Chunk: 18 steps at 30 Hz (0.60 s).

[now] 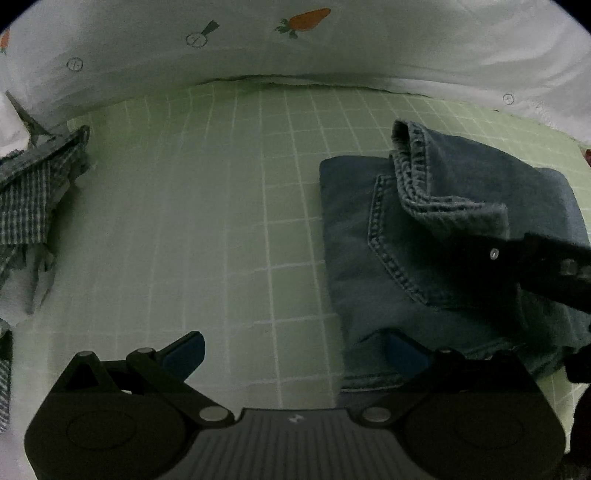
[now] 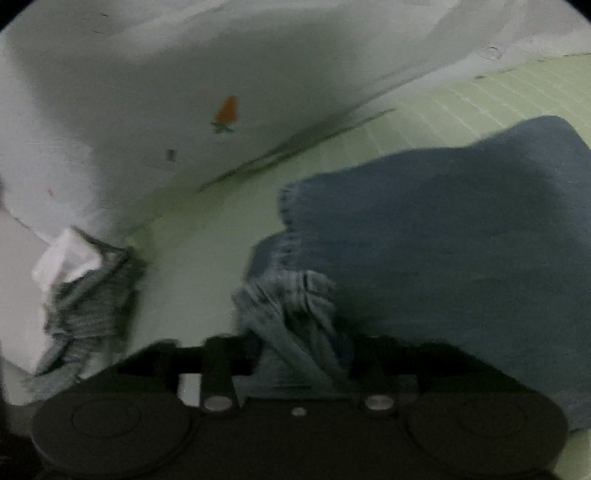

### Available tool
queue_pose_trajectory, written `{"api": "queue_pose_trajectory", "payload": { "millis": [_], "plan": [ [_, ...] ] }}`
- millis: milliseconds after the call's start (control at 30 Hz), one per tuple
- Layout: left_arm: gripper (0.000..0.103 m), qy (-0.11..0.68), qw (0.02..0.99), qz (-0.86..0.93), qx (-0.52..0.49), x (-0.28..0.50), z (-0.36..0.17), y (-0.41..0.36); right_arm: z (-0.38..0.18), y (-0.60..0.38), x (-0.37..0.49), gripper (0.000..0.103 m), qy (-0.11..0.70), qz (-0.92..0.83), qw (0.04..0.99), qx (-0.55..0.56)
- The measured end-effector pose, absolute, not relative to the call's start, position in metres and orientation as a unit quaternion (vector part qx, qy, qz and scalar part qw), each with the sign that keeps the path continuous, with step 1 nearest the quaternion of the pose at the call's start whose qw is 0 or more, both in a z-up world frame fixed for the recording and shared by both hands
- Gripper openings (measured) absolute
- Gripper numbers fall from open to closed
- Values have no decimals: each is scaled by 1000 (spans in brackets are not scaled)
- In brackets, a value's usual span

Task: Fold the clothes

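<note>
Now the jeans (image 1: 443, 258) lie folded toward the right edge of the green checked sheet (image 1: 221, 203), checked shirt (image 1: 29, 199) bunched at its left edge. Left gripper (image 1: 291, 350) hovers, fingers apart and empty. Right gripper (image 2: 295, 354) (badly blurred) has denim between its fingers; I cannot tell whether they clamp it.

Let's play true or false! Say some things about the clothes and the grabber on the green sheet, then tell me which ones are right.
1. The denim garment lies on a green sheet with a white grid. True.
2. The left gripper has its fingers shut on the denim. False: they stand open with nothing between them.
3. A carrot is printed on the white cloth. True.
4. The checked cloth lies on top of the denim. False: it lies apart, across the sheet.
</note>
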<state>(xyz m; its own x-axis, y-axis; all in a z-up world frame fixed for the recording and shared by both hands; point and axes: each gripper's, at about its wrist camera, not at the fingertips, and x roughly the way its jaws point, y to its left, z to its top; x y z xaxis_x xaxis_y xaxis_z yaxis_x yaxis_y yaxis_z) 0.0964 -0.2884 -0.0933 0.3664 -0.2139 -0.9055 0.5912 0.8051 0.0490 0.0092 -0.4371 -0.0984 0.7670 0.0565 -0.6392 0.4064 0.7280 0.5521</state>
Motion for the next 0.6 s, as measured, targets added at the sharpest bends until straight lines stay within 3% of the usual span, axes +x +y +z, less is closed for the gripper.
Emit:
{"api": "queue_pose_trajectory", "payload": {
  "millis": [100, 400, 467, 533, 600],
  "plan": [
    [103, 504, 806, -249, 185, 95, -93, -288, -98, -436, 12, 53, 333, -92, 872, 347],
    [103, 506, 808, -240, 185, 86, -92, -285, -90, -456, -21, 56, 261, -52, 847, 461],
    [103, 501, 810, -244, 184, 83, -85, -286, -82, -460, -27, 62, 262, -77, 860, 430],
    [103, 496, 812, -250, 181, 81, -79, -287, -76, -466, -35, 79, 268, -115, 873, 392],
    [103, 487, 811, -274, 172, 76, -65, -289, -69, -471, -45, 81, 271, -150, 884, 350]
  ]
}}
